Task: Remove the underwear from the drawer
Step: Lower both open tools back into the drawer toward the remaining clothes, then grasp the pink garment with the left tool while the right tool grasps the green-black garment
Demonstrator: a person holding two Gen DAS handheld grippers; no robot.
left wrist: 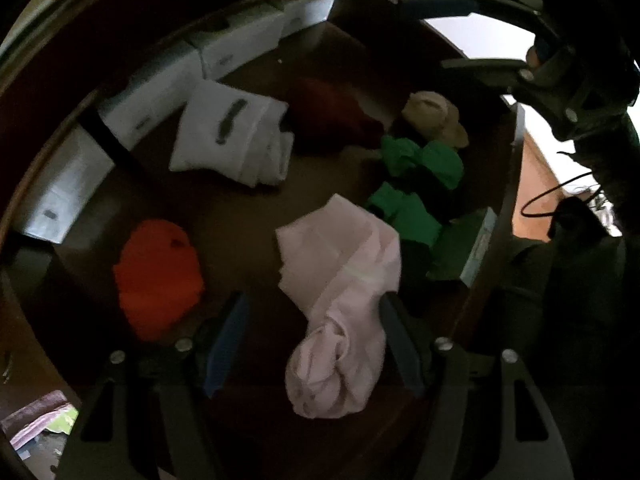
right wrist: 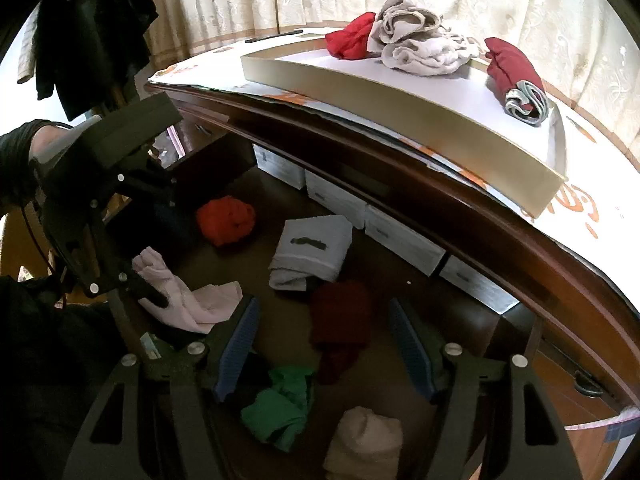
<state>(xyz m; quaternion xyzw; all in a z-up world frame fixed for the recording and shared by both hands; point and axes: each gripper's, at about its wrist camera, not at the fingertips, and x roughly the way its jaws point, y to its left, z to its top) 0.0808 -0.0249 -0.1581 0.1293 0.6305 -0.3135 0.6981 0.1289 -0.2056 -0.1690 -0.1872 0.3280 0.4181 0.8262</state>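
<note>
The open drawer holds several loose garments. A pale pink underwear piece lies crumpled between the fingers of my left gripper, which points steeply down into the drawer and stands open; the right finger is at the cloth's edge and the left pad is apart from it. The right wrist view shows the left gripper over the same pink piece. My right gripper hangs open above a dark red garment, holding nothing. It also shows top right as the right gripper.
Also in the drawer are an orange-red garment, a folded white one, green cloth, a beige roll and white boxes along the back. A tray on the dresser top holds red, beige and maroon garments.
</note>
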